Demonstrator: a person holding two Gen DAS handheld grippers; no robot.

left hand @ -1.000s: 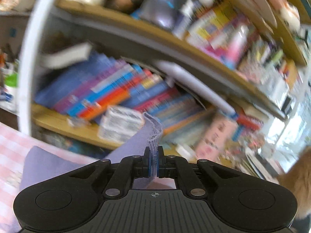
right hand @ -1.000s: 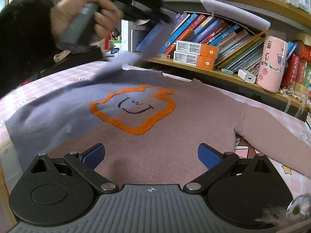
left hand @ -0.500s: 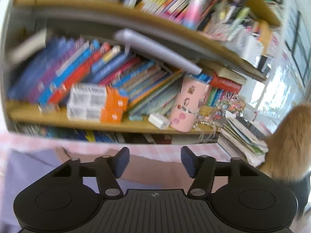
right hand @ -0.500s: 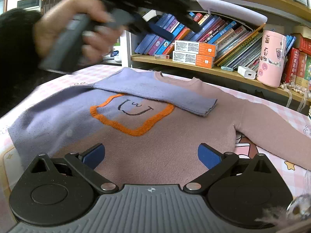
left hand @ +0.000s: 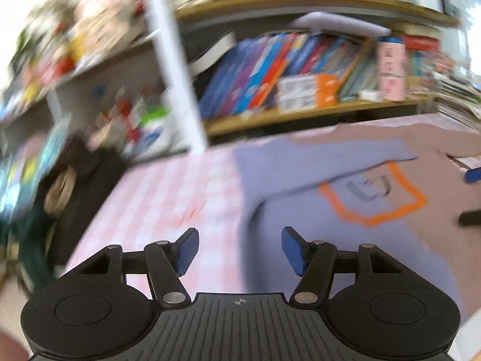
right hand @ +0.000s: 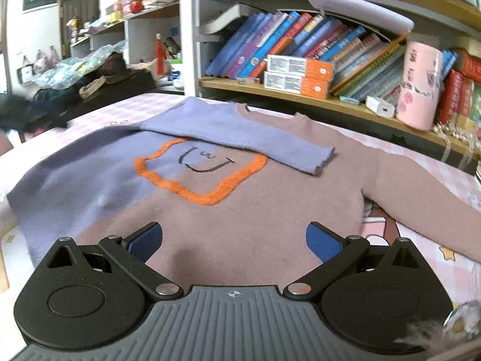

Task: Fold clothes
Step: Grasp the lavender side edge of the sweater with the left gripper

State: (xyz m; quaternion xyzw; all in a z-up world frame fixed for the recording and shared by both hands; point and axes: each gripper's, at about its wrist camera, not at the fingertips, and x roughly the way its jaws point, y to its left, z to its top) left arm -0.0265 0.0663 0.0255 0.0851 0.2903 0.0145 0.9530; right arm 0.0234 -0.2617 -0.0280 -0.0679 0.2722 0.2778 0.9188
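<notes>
A two-tone sweater (right hand: pixel 240 210), lilac on its left half and dusty pink on its right, lies flat on the pink checked cloth (left hand: pixel 168 198). An orange outlined patch (right hand: pixel 201 171) marks its chest. The lilac sleeve (right hand: pixel 240 138) lies folded across the chest; the pink sleeve (right hand: pixel 421 189) stretches out to the right. My right gripper (right hand: pixel 234 240) hovers open over the sweater's lower part, holding nothing. My left gripper (left hand: pixel 239 248) is open and empty above the sweater's left edge (left hand: pixel 243 210). The sweater (left hand: pixel 330 186) looks blurred in the left wrist view.
A bookshelf (right hand: pixel 300 96) with slanted books, two orange-and-white boxes (right hand: pixel 297 72) and a pink cup (right hand: pixel 421 87) runs along the far side. A white post (left hand: pixel 177 69) stands at the back left, with dark clutter (right hand: pixel 90 87) beside it. Fluffy fur shows at the lower right (right hand: pixel 427 334).
The left gripper let go of the lilac sleeve, which now lies across the chest, and swung away left and down out of the right wrist view. The right gripper stayed put.
</notes>
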